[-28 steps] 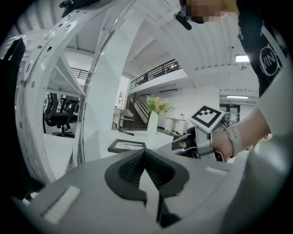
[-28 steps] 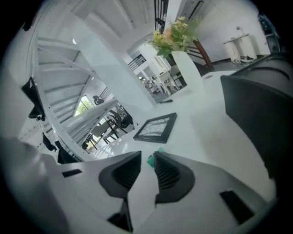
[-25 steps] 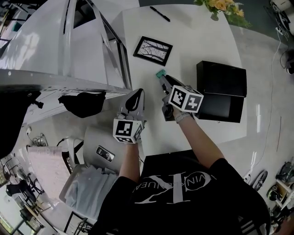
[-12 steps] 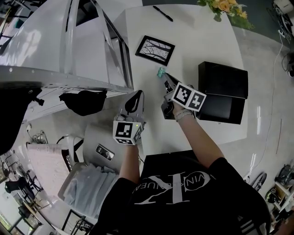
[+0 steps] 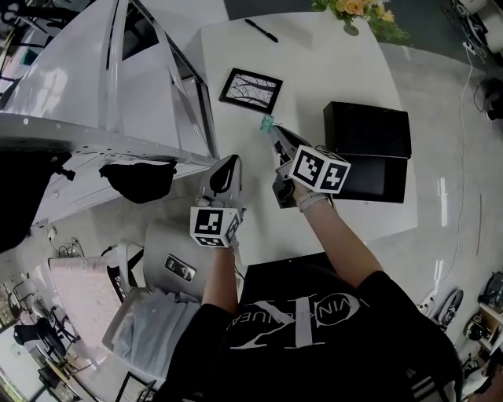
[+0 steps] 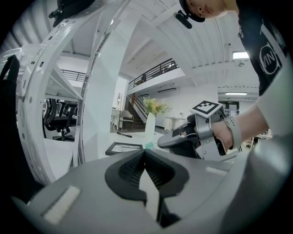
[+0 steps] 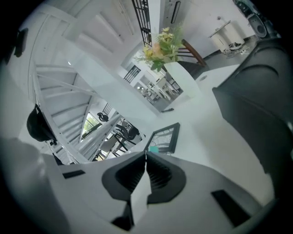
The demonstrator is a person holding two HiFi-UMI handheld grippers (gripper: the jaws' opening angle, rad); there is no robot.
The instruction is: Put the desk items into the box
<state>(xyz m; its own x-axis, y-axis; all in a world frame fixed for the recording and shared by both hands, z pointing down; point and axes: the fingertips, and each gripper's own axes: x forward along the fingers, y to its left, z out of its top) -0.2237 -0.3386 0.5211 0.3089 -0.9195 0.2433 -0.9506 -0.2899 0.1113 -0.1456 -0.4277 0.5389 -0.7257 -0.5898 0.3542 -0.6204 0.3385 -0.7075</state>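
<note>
We see both pairs of fingers shut, with nothing between them. The left gripper [image 6: 145, 151] hangs off the edge of the counter [image 5: 314, 71]. The right gripper [image 7: 146, 153] points at a small teal item [image 5: 268, 123], half hidden behind its tips, so we cannot tell whether they touch. The black box [image 5: 367, 129] sits nearby on the counter

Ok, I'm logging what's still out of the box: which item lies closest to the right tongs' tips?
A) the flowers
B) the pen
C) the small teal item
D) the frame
C: the teal item sits just past the tips of the right tongs, while the frame, pen and flowers lie farther off.
</note>
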